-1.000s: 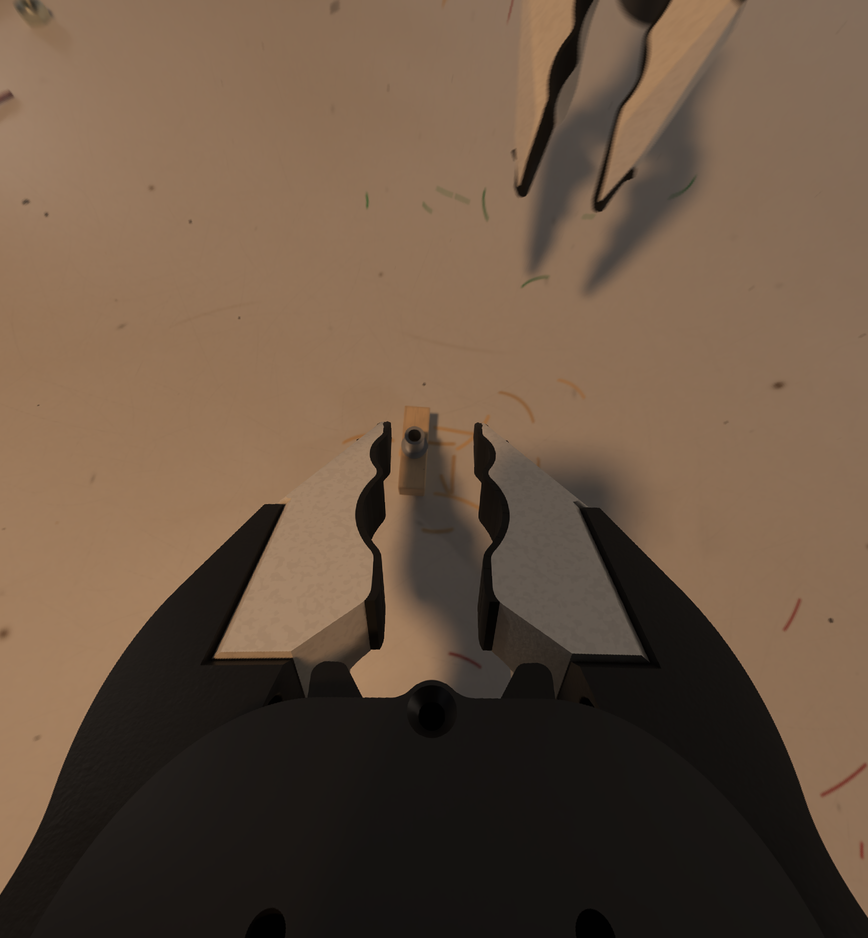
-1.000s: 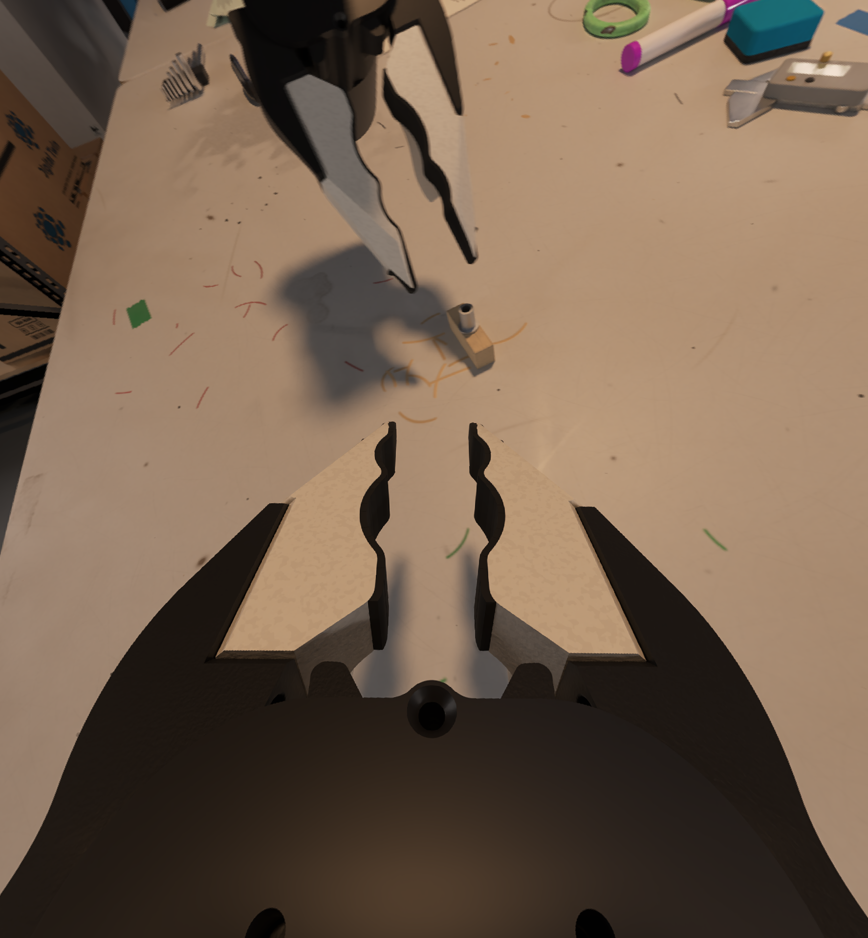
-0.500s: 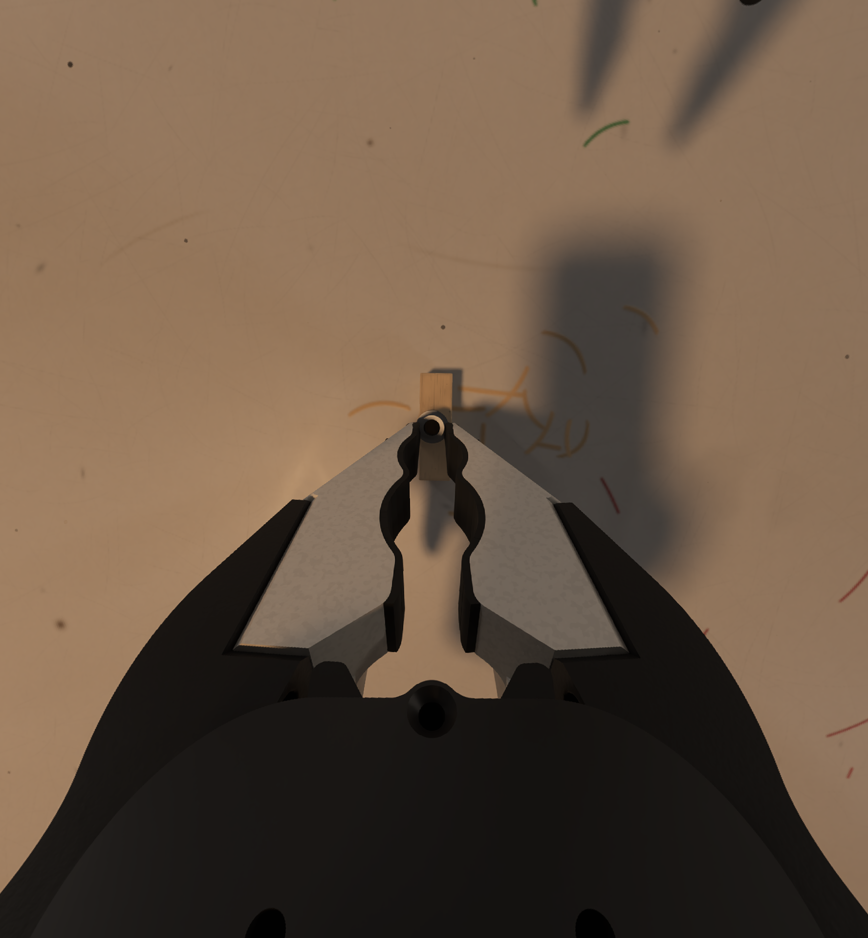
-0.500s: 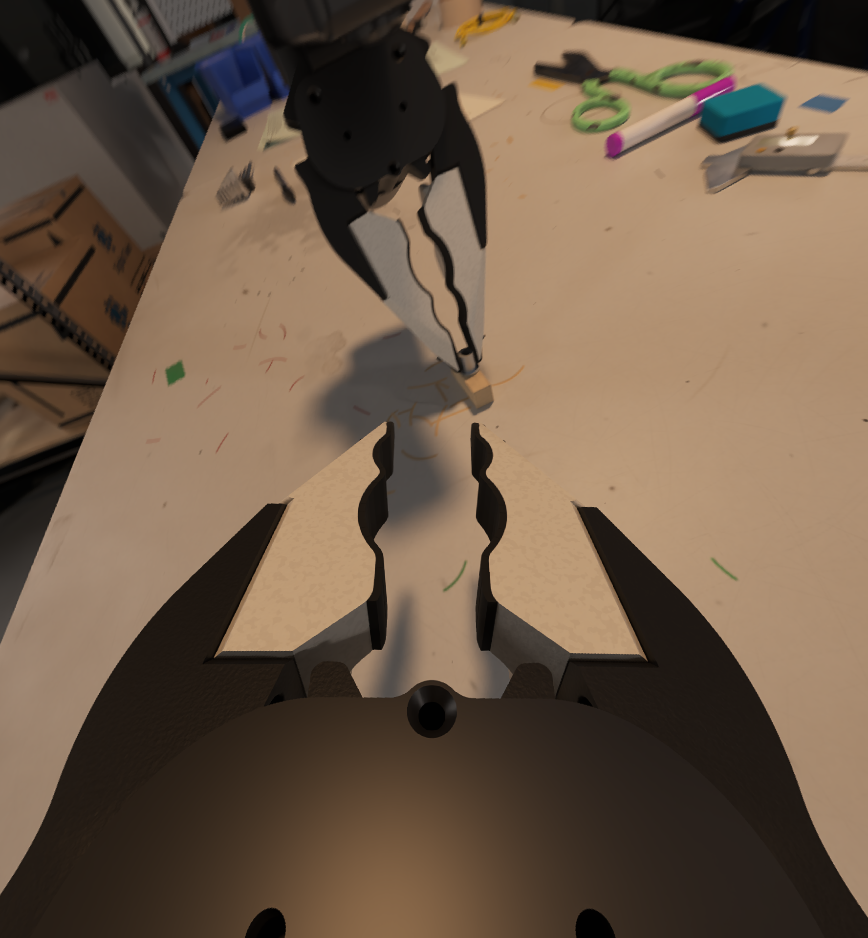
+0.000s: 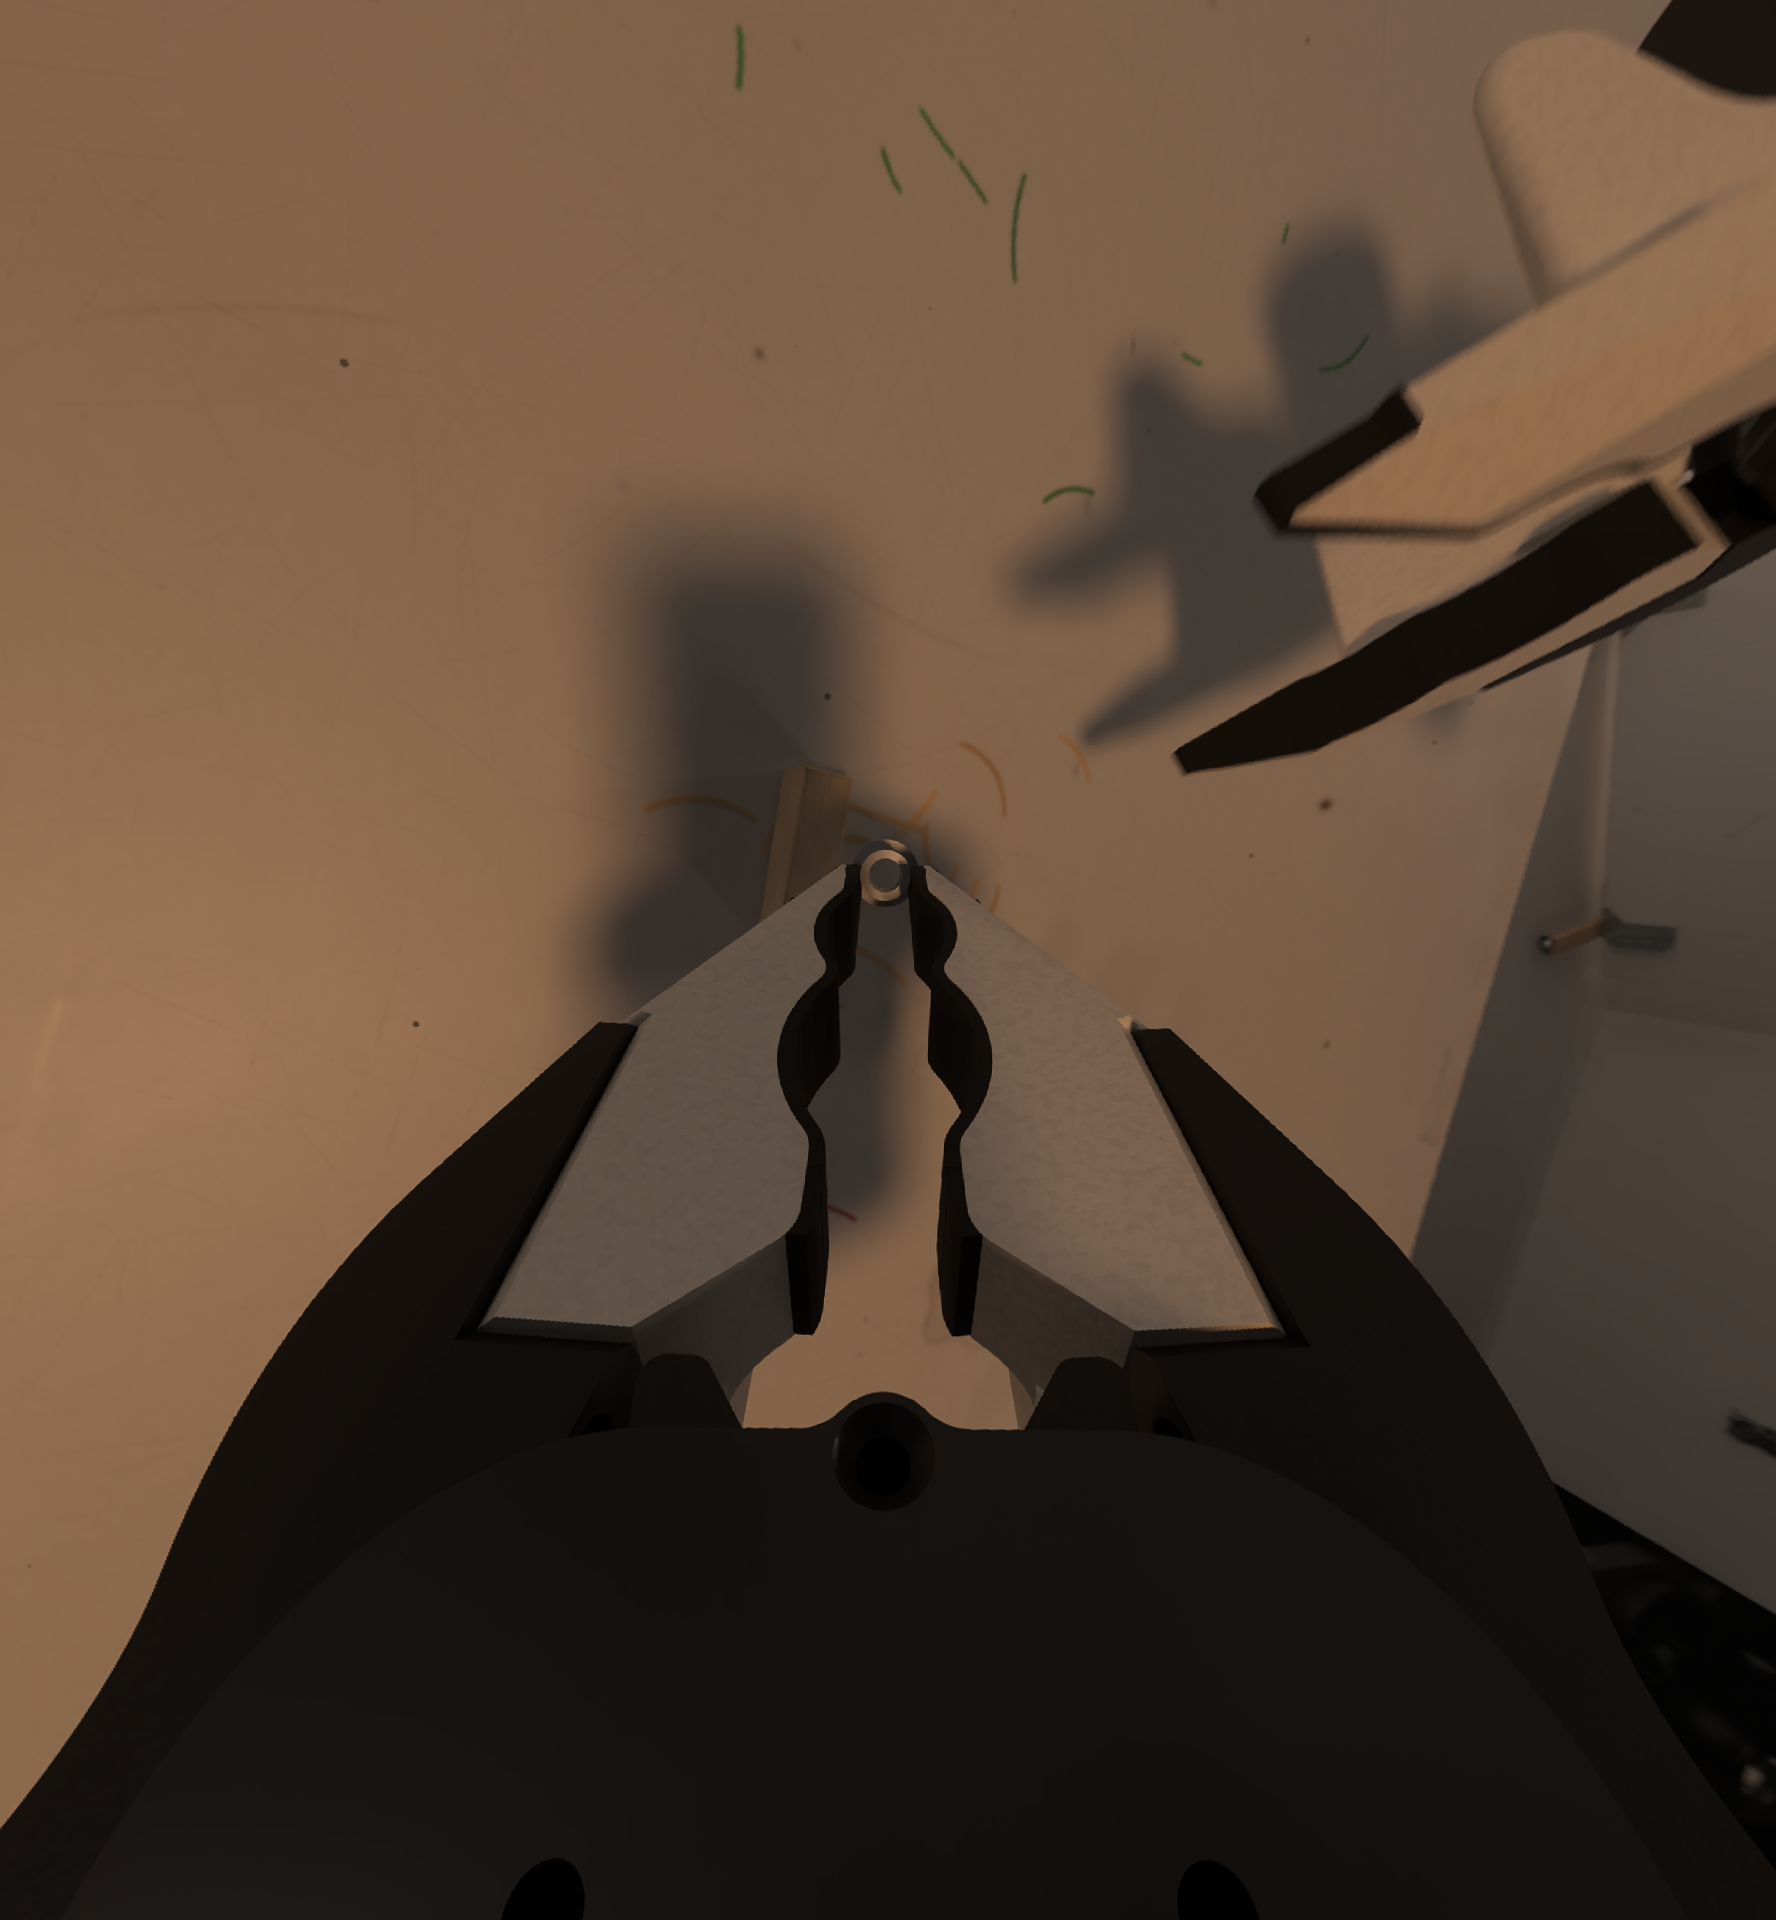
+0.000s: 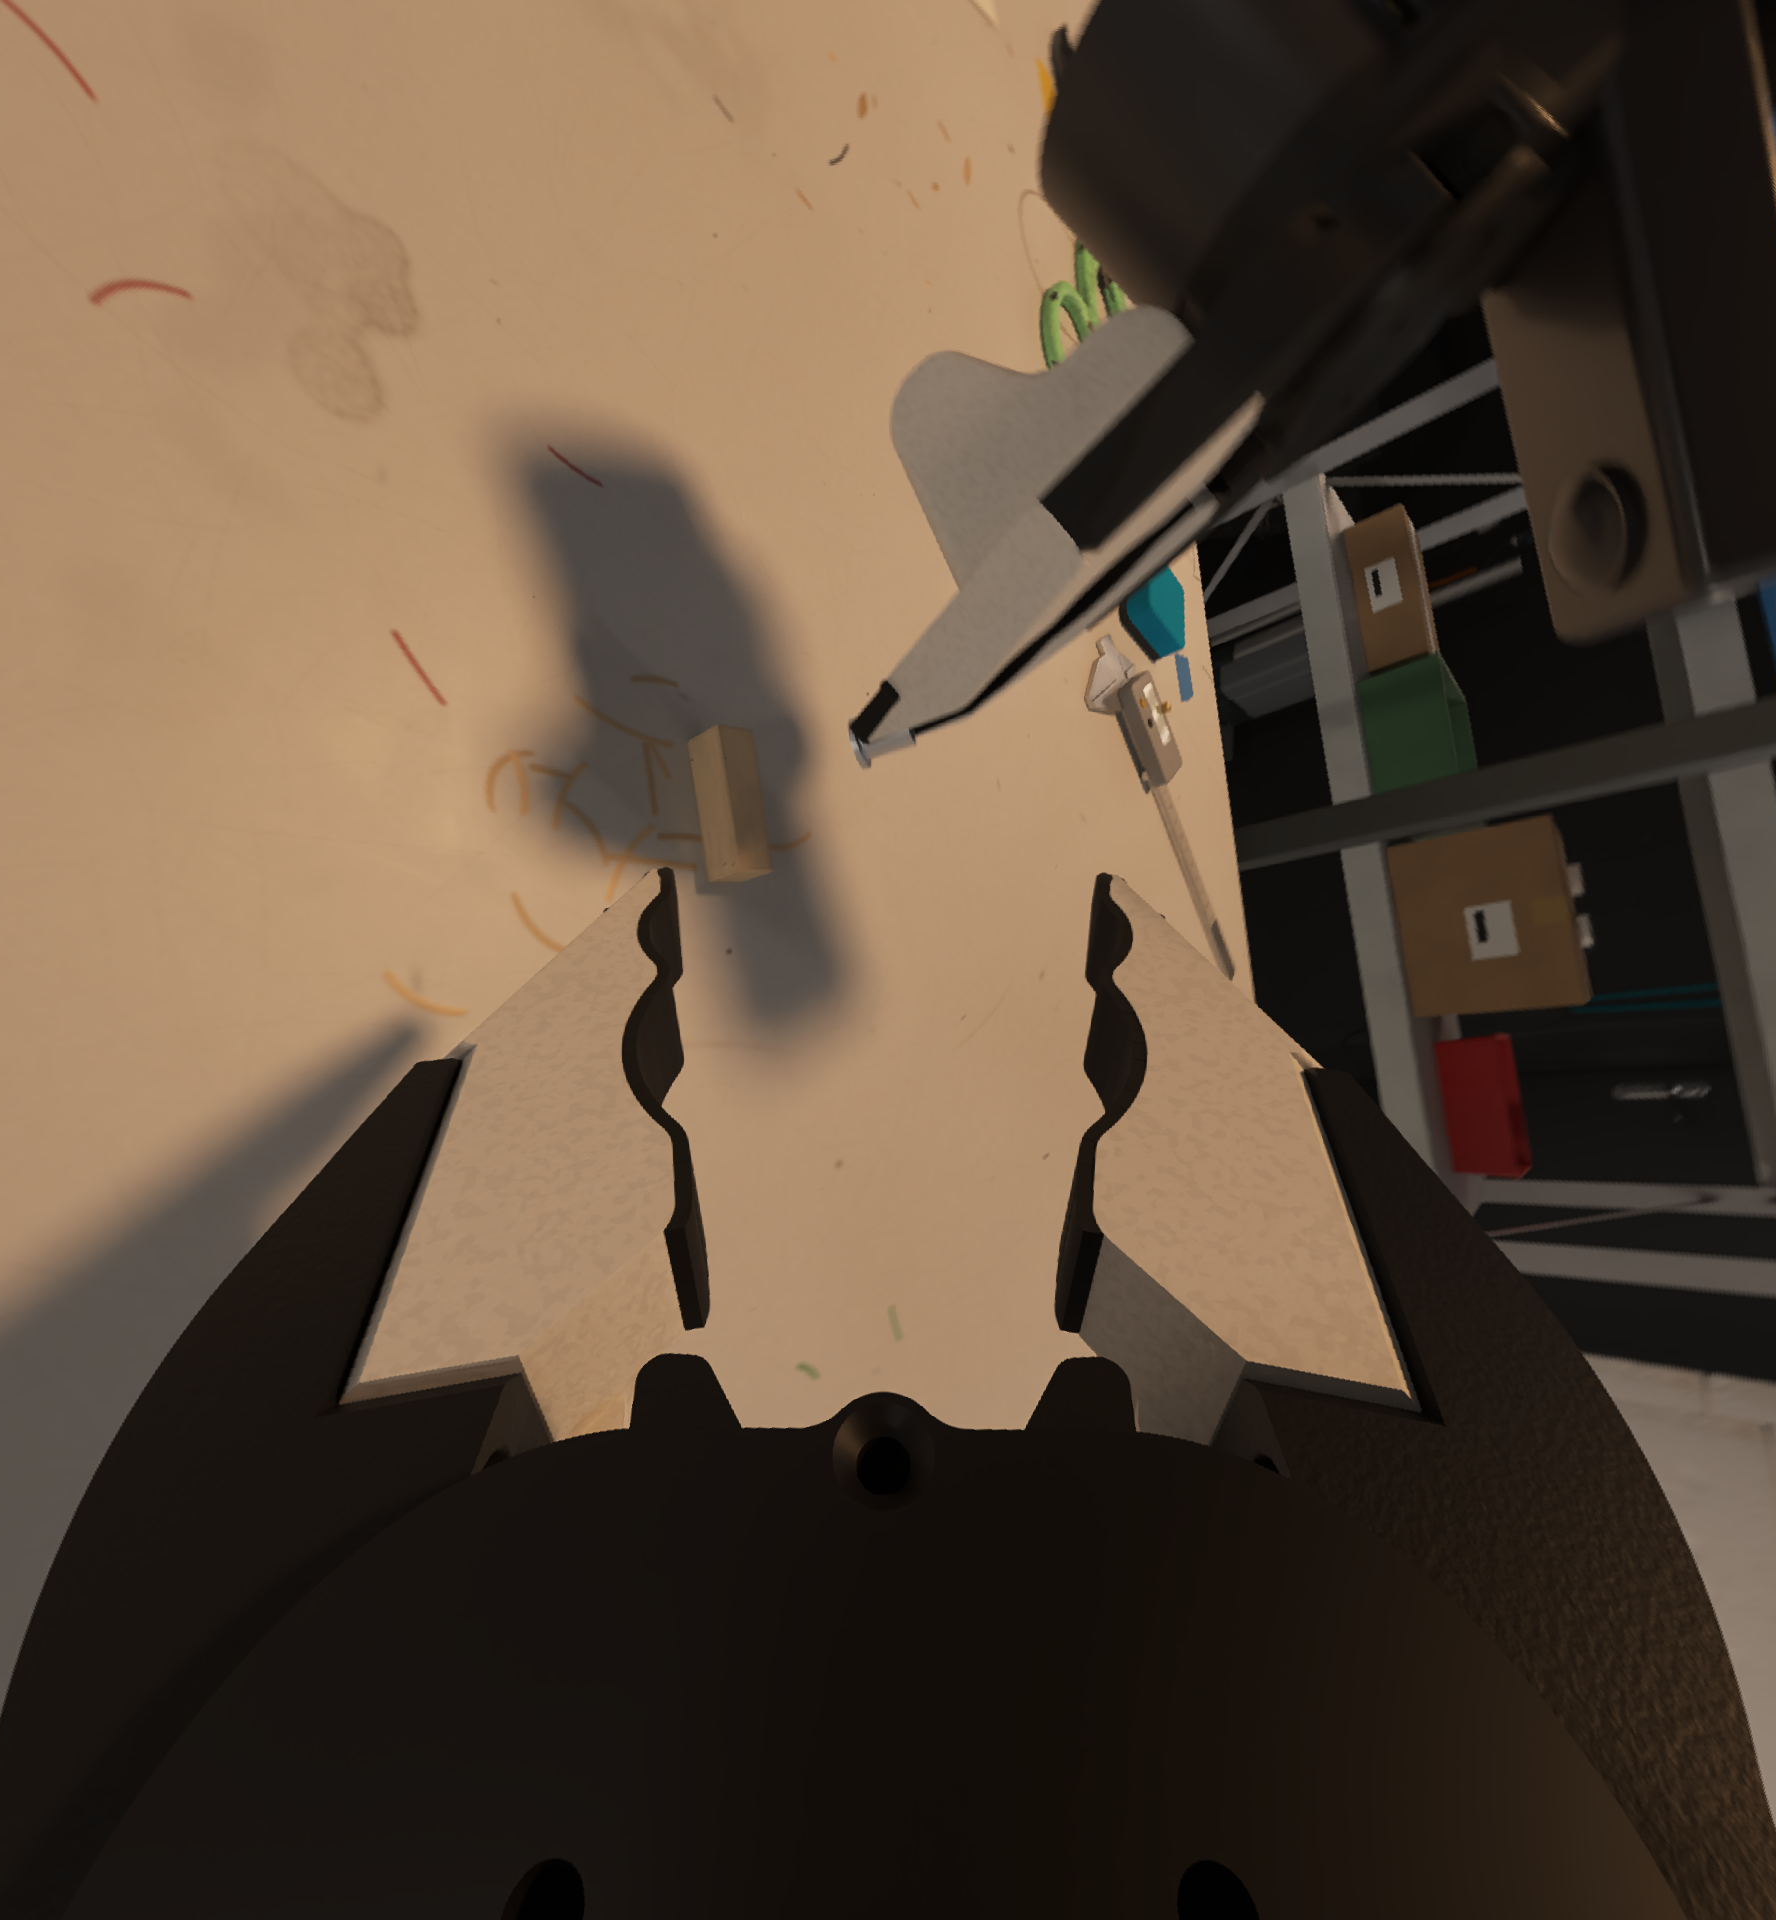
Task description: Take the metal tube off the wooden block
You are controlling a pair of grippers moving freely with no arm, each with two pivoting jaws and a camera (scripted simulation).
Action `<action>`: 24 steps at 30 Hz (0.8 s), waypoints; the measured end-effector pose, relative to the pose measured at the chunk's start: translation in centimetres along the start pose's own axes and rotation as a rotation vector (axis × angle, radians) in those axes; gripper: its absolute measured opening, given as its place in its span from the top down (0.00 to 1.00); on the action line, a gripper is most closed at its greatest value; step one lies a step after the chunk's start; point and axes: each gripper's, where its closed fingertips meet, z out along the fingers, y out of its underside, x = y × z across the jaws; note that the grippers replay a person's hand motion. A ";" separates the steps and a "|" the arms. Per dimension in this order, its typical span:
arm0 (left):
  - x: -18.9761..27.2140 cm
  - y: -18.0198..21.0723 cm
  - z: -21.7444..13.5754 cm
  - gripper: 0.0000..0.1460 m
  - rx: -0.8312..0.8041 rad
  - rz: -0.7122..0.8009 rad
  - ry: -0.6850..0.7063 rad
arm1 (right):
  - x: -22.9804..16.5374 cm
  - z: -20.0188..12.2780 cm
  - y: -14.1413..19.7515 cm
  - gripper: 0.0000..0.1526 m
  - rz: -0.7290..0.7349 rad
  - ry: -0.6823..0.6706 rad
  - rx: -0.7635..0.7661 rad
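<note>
My left gripper (image 5: 884, 878) is shut on the small metal tube (image 5: 882, 871), seen end-on between its fingertips. In the right wrist view the left gripper (image 6: 879, 732) holds the tube (image 6: 868, 746) in the air, to the right of the wooden block (image 6: 728, 816) and apart from it. The block (image 5: 809, 831) lies on the tan table, partly hidden behind my left fingers. My right gripper (image 6: 879, 883) is wide open and empty, just short of the block, which sits by its left fingertip (image 6: 660, 904). The right gripper also shows at the left wrist view's upper right (image 5: 1237, 634).
The table edge (image 6: 1222, 831) runs along the right, with metal shelving holding cardboard boxes (image 6: 1486, 914) beyond it. A caliper (image 6: 1154, 748), a teal eraser (image 6: 1159, 613) and green-handled scissors (image 6: 1071, 301) lie near that edge. Coloured wire scraps (image 6: 551, 790) are scattered around the block.
The left gripper has lifted the tube off the block and carried it clear. The right gripper has opened wider, rolled, and come closer to the block.
</note>
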 end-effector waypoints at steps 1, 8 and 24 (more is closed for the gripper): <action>0.2 -0.2 -0.2 0.94 -0.003 -0.012 0.009 | 0.3 0.4 -0.3 0.46 -0.038 -0.009 -0.010; 2.1 -1.0 -1.0 0.94 -0.011 -0.014 0.028 | 1.6 2.7 1.1 0.44 -0.183 -0.048 -0.121; 3.7 -1.9 -0.4 0.94 -0.008 0.033 -0.001 | 2.2 3.0 2.3 0.72 -0.397 0.036 -0.198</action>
